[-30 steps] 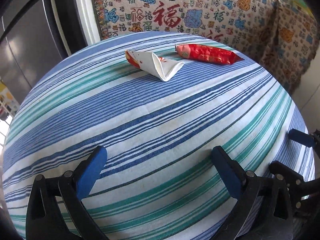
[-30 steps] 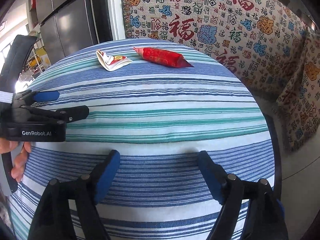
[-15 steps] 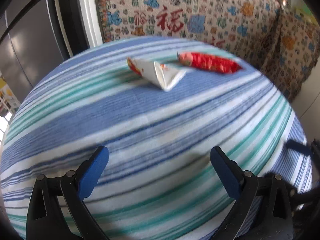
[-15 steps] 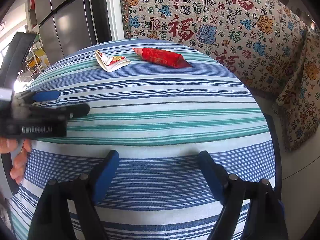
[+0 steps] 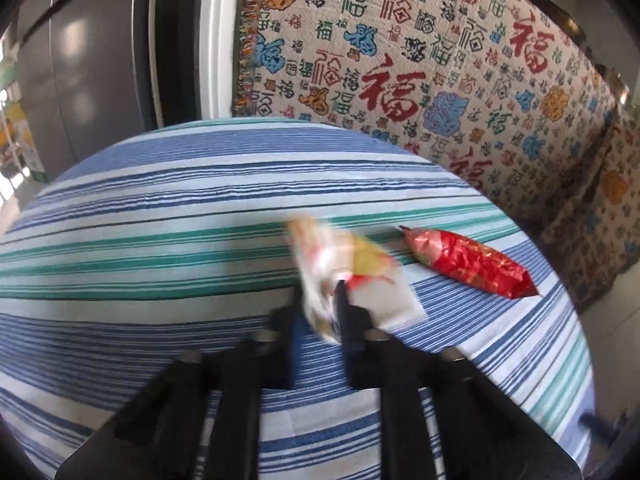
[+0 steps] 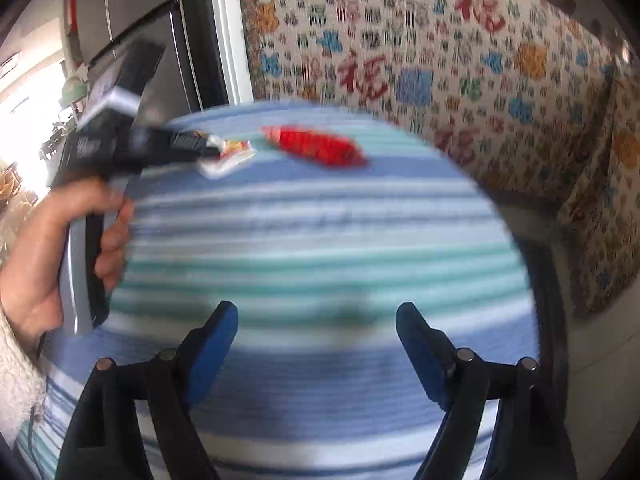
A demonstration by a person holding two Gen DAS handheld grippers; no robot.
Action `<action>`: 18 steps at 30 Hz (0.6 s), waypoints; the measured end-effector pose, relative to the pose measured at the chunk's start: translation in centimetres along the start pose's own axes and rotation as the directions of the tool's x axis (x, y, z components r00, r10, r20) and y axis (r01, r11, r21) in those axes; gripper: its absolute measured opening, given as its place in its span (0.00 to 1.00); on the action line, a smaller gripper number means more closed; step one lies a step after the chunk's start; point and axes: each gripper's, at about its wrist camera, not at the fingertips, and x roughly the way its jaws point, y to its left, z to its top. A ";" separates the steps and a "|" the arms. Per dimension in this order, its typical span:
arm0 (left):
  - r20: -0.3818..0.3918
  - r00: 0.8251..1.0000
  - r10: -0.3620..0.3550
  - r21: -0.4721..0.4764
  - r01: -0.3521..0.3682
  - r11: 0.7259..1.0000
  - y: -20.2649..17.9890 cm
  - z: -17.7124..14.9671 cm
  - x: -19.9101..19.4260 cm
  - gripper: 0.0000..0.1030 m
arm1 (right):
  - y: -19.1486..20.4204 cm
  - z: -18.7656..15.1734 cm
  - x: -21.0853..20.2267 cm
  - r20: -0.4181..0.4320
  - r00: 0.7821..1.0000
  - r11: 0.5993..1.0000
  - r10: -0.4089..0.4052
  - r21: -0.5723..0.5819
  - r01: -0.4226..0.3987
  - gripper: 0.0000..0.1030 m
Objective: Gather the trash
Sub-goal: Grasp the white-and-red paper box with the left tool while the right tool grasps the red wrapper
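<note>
The left gripper [image 5: 320, 312] holds the white wrapper [image 5: 340, 276] by 1 thin edge, so it may slip out, while the right gripper [image 6: 316, 340] fingers stand wide.

The table [image 5: 160, 216] wears blue, teal and white stripes. One wrapper [image 5: 468, 262] is shiny red; the crumpled wrapper [image 5: 384, 300] is white with yellow and red.
</note>
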 end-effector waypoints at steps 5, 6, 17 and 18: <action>-0.023 0.999 -0.037 0.148 0.040 0.988 1.6 -0.7 -1.6 0.07 | -1.3 7.3 5.7 -0.068 0.985 0.985 0.157 -0.060 -0.161 0.81; -0.052 0.997 -0.064 0.173 0.072 0.982 1.9 -1.0 -1.9 0.07 | -1.1 8.2 7.1 -0.089 0.981 0.981 0.170 -0.078 -0.177 0.81; -0.192 0.961 -0.199 0.299 0.251 0.921 4.1 -6.9 -8.0 0.08 | 2.0 10.9 13.6 -0.161 0.975 0.970 0.153 -0.162 -0.179 0.20; -0.188 0.962 -0.198 0.291 0.247 0.925 4.5 -7.3 -8.4 0.09 | 2.1 10.3 12.9 -0.162 0.976 0.973 0.148 -0.151 -0.173 0.19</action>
